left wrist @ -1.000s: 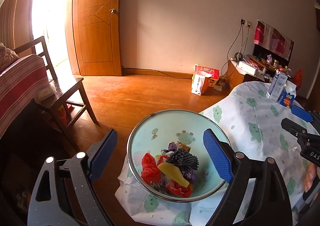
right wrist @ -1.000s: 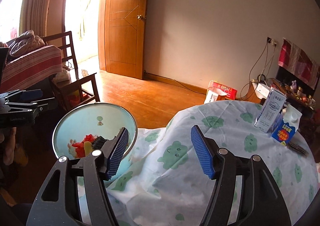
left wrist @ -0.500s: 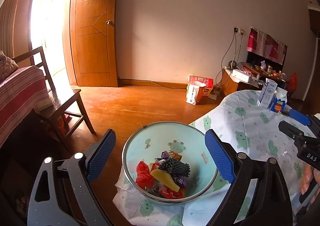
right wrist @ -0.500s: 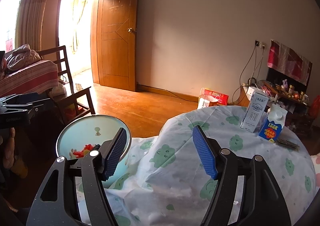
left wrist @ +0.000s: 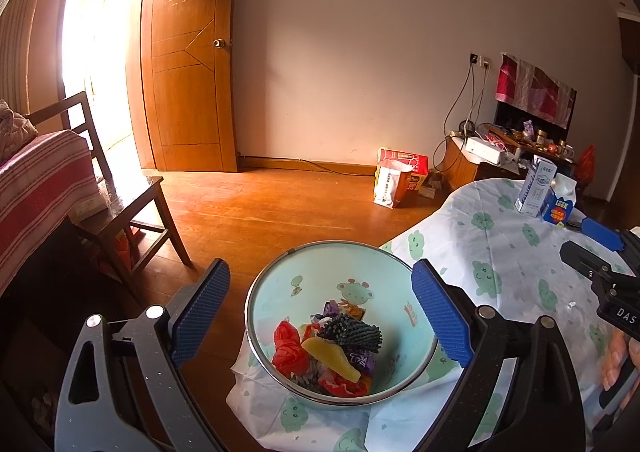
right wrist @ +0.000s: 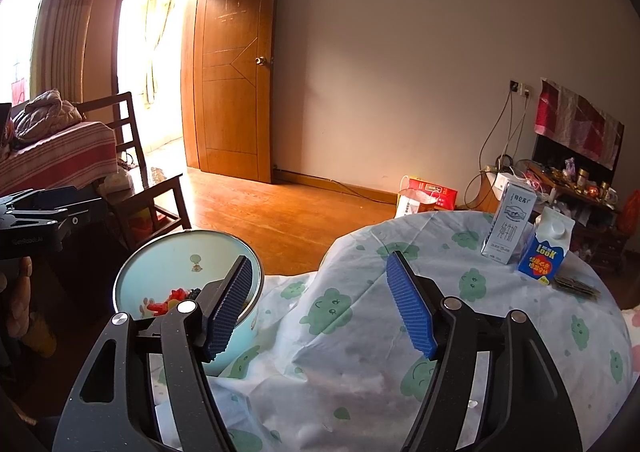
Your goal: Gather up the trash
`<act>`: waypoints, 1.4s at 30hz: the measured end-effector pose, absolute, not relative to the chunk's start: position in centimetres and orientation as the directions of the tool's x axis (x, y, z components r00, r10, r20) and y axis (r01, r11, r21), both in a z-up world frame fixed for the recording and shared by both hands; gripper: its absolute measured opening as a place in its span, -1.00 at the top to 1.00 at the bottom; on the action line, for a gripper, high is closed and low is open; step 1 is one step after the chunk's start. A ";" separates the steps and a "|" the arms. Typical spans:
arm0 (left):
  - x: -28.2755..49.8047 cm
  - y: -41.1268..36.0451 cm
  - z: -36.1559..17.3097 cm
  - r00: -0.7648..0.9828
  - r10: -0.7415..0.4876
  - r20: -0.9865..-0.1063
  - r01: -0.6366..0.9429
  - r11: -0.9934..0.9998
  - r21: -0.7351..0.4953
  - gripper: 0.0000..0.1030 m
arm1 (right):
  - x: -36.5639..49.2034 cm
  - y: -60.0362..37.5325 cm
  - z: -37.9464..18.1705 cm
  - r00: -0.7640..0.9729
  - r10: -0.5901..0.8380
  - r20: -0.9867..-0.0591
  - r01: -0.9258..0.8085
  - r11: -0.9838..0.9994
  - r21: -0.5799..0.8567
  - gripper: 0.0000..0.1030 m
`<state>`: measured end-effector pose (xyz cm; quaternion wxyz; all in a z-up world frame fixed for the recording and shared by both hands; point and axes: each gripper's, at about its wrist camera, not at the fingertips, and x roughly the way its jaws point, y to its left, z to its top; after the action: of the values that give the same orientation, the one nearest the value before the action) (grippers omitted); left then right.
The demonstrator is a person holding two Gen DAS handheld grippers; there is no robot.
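Both wrist views now take in more of the far wall and doorway than a second ago, and the bowl sits lower in the left wrist view; the trash pile inside it is unchanged.

Nearest, the left gripper (left wrist: 320,316) is held with its fingers spread wide, one on each side of the enamel bowl (left wrist: 280,292) and clear of its rim, pinching nothing. This stance frames the bowl without touching it, which fits a pause between deposits, not a pick.

The right gripper (right wrist: 320,304) likewise has its fingers spread, with only bare tablecloth (right wrist: 360,332) between them. Judged from its empty fingers, it is free to fetch the next item.

The bowl rests on the near left edge of the table, on the cloth where it hangs over the edge. That puts it within reach of both grippers. Inside lies the collected trash (left wrist: 332,348): red crumpled plastic, a yellow peel-like strip, a black foam net and purple wrappers, heaped toward the near wall.

Farther right on the cloth, a white milk carton (right wrist: 508,228) and a blue carton (right wrist: 546,252) stand upright, just beside each other, well apart from the bowl. Whether they count as trash cannot be told. A small dark flat item (right wrist: 576,286) lies just right of them.

Beyond the table are a wooden chair (left wrist: 132,208) at left, a red and white bag (left wrist: 400,180) on the floor by the far wall, and the open door (left wrist: 188,72).
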<state>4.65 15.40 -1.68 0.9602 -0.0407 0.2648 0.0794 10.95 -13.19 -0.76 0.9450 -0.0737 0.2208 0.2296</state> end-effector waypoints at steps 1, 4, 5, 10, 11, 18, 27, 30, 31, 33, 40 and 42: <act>4.7 15.4 -1.7 0.847 0.132 -0.515 -0.175 0.984 -0.035 -0.76 | 10.9 -13.2 -0.8 0.797 0.402 -0.450 -0.467 0.884 -0.038 -0.35; 4.7 15.4 -1.7 0.846 0.133 -0.516 -0.176 0.984 -0.036 -0.76 | 10.9 -13.2 -0.7 0.797 0.403 -0.450 -0.468 0.883 -0.038 -0.35; 4.7 15.4 -1.7 0.847 0.132 -0.515 -0.176 0.984 -0.036 -0.77 | 10.9 -13.2 -0.7 0.797 0.403 -0.450 -0.467 0.883 -0.037 -0.35; 4.7 15.4 -1.7 0.846 0.134 -0.516 -0.176 0.984 -0.034 -0.80 | 10.8 -13.1 -0.8 0.794 0.407 -0.451 -0.471 0.882 -0.034 -0.35; 4.8 15.4 -1.8 0.846 0.134 -0.516 -0.177 0.984 -0.034 -0.82 | 10.8 -12.9 -0.8 0.794 0.406 -0.452 -0.470 0.882 -0.034 -0.35; 4.8 15.7 -2.0 0.844 0.134 -0.520 -0.178 0.983 -0.036 -0.83 | 10.5 -12.6 -0.8 0.792 0.409 -0.454 -0.473 0.880 -0.031 -0.35; 4.8 15.7 -2.6 0.836 0.151 -0.527 -0.196 0.980 -0.031 -0.83 | 10.3 -12.6 -0.9 0.791 0.409 -0.454 -0.473 0.880 -0.032 -0.36; 4.9 15.5 -2.5 0.839 0.145 -0.525 -0.187 0.982 -0.028 -0.83 | 10.4 -12.6 -0.9 0.792 0.409 -0.454 -0.473 0.881 -0.031 -0.37; 4.8 15.4 -2.5 0.840 0.150 -0.522 -0.189 0.982 -0.022 -0.83 | 10.4 -12.6 -1.0 0.792 0.409 -0.453 -0.472 0.881 -0.031 -0.38; 4.9 15.1 -2.3 0.841 0.151 -0.520 -0.186 0.982 -0.015 -0.83 | 10.3 -12.7 -1.0 0.794 0.408 -0.451 -0.471 0.882 -0.030 -0.38; 5.0 14.6 -2.3 0.842 0.139 -0.521 -0.174 0.985 -0.018 -0.83 | 10.3 -12.8 -1.0 0.795 0.409 -0.448 -0.470 0.882 -0.030 -0.38; 5.0 14.6 -2.3 0.842 0.148 -0.519 -0.180 0.983 -0.013 -0.83 | 10.3 -12.8 -1.0 0.796 0.409 -0.446 -0.469 0.882 -0.030 -0.38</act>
<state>5.02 14.59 -2.34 0.9592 -0.0306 0.2677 0.0855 10.32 -12.78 -1.01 0.9452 -0.0696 0.2189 0.2322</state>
